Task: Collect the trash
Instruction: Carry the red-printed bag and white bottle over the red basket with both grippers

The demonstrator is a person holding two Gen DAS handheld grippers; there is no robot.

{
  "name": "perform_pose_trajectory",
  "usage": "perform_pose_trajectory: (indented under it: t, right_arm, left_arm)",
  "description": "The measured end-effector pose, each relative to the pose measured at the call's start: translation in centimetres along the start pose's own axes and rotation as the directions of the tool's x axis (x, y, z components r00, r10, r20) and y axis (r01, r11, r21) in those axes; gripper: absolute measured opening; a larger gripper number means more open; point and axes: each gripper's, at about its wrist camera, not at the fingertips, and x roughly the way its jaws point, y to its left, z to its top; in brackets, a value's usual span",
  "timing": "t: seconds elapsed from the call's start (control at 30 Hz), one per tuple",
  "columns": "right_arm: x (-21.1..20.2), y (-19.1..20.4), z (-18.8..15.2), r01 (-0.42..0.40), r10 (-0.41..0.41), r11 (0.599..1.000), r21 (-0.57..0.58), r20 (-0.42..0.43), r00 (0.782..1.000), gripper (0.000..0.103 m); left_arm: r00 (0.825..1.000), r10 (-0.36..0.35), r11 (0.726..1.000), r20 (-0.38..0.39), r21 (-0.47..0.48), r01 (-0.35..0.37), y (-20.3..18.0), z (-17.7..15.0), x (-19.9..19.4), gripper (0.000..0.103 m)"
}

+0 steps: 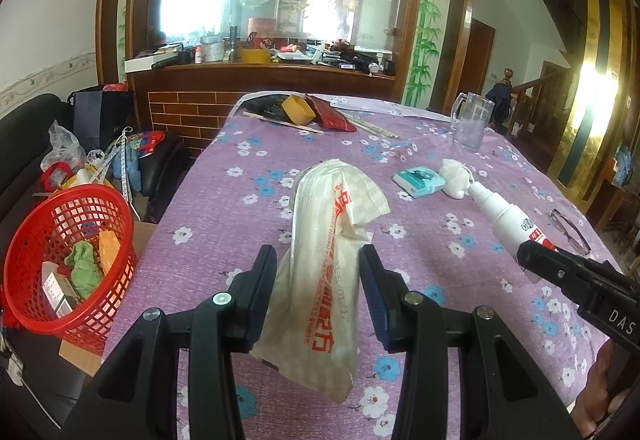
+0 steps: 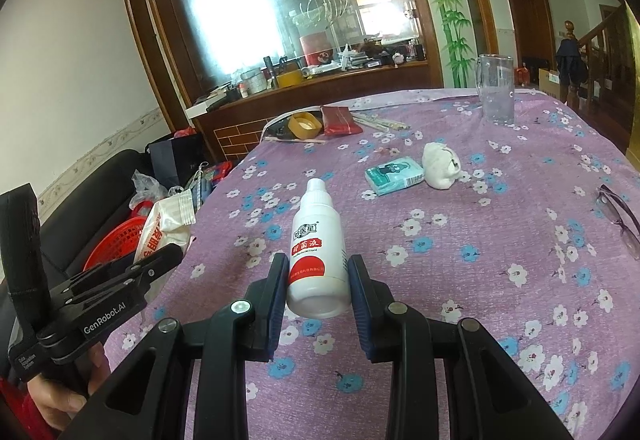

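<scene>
the red basket (image 1: 68, 252) beside the bench (image 1: 224, 224) already held a few scraps, so collecting was partly done. the left hand-held gripper (image 1: 318, 264) had its jaws around a white wrapper bag (image 1: 328, 248); whether they pinched it i couldn't tell. the right hand-held gripper (image 2: 318, 274) was closed on a white bottle (image 2: 318, 256), lifted off the cloth. neither piece was binned yet, and a crumpled tissue (image 2: 440, 164) and 1 small teal packet (image 2: 394, 170) were left lying out there.

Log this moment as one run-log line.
left tool: shut on wrapper | right tool: shut on white bottle | red basket: beside table, holds trash
</scene>
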Motion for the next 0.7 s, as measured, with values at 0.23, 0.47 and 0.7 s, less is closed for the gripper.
perform_pose_trajectory:
  t: [0.23,0.47,0.7]
  right_arm:
    - [0.6,0.5,0.4,-0.015,0.015,1.0,-0.014,-0.004,1.0,0.033]
    - [1.3,1.3,0.4,-0.033,0.033,0.999,-0.027,-0.015,0.999,0.033]
    - [1.5,1.9,0.6,-0.048,0.048,0.998,-0.038,-0.014,0.999,0.033]
  left_arm:
    - [1.0,0.017,1.0,0.008,-0.015,-0.017,1.1,0.3,-0.3,0.042]
    - [0.999,0.032,0.999,0.014,-0.036,-0.032,2.4,0.4,-0.7,0.042]
    - [0.999,0.041,0.998,0.021,-0.048,-0.04,3.1,0.7,-0.9,0.042]
